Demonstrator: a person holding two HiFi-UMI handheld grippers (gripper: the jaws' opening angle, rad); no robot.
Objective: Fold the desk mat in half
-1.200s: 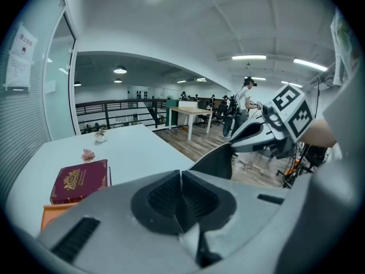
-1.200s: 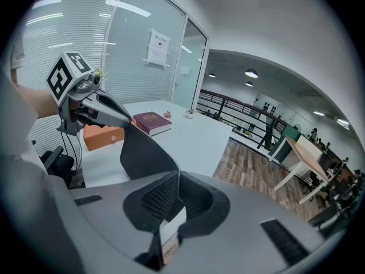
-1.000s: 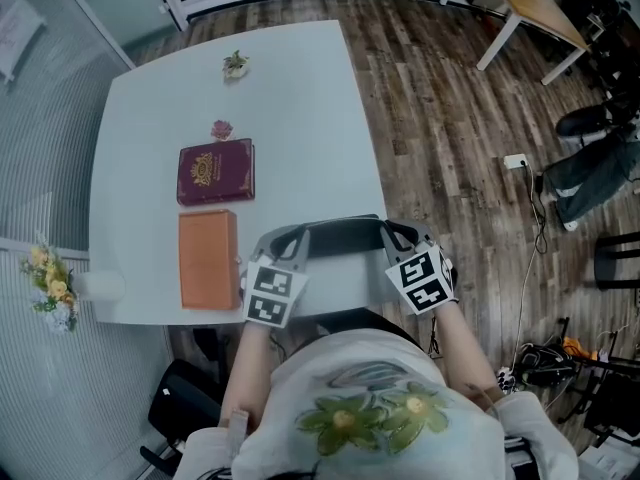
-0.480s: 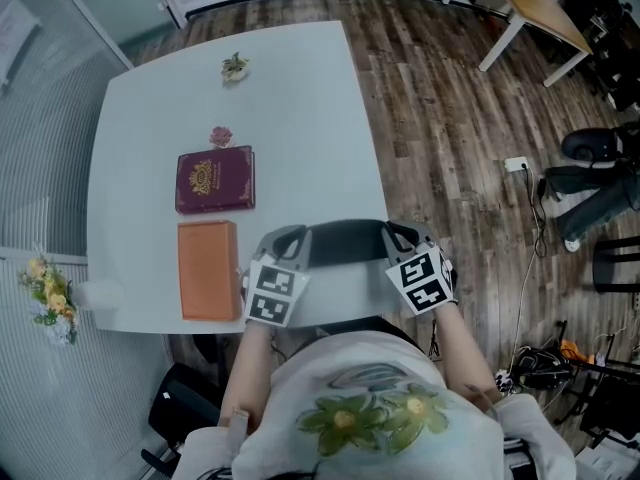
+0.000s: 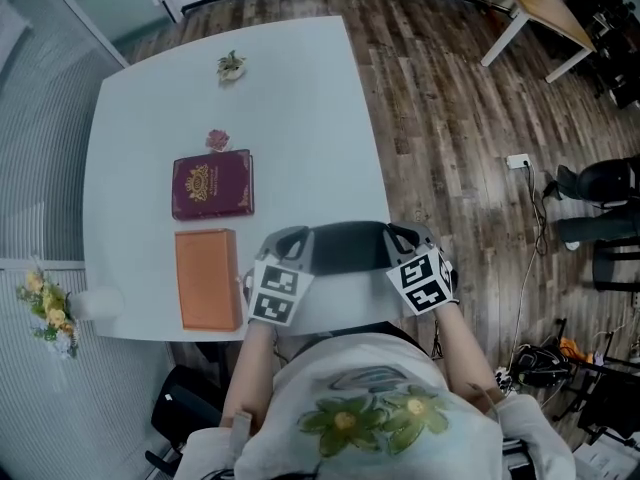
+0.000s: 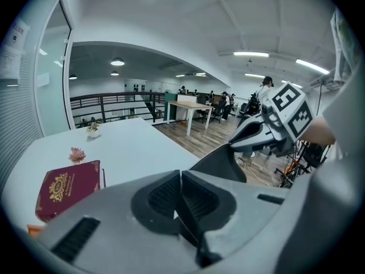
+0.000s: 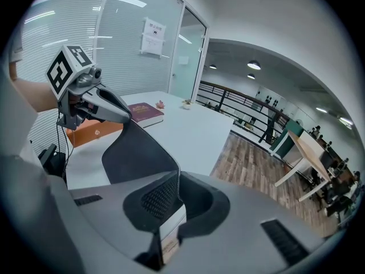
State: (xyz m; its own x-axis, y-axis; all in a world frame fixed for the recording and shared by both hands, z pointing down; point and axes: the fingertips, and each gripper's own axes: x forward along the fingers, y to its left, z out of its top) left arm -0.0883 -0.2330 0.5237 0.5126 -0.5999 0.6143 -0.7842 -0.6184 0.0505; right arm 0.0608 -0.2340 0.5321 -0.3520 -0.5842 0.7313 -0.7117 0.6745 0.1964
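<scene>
The desk mat (image 5: 345, 246) is a thin sheet, dark on the side that shows, and hangs curved between my two grippers above the near edge of the white table (image 5: 300, 118). My left gripper (image 5: 284, 242) is shut on the mat's left end, its pads (image 6: 162, 196) pinching the edge. My right gripper (image 5: 402, 237) is shut on the right end. In the left gripper view the mat (image 6: 219, 163) runs across to the right gripper (image 6: 251, 136). From the right gripper (image 7: 174, 201), the mat (image 7: 140, 153) sweeps over to the left gripper (image 7: 117, 114).
A maroon book (image 5: 212, 185) and an orange box (image 5: 207, 277) lie on the table's left half. Beyond them are a pink flower (image 5: 217, 140) and a small plant (image 5: 231, 65). Wooden floor and a person's legs (image 5: 600, 203) are to the right.
Both grippers, still shut on the mat, have shifted a little farther over the table. The person at the right has moved away.
</scene>
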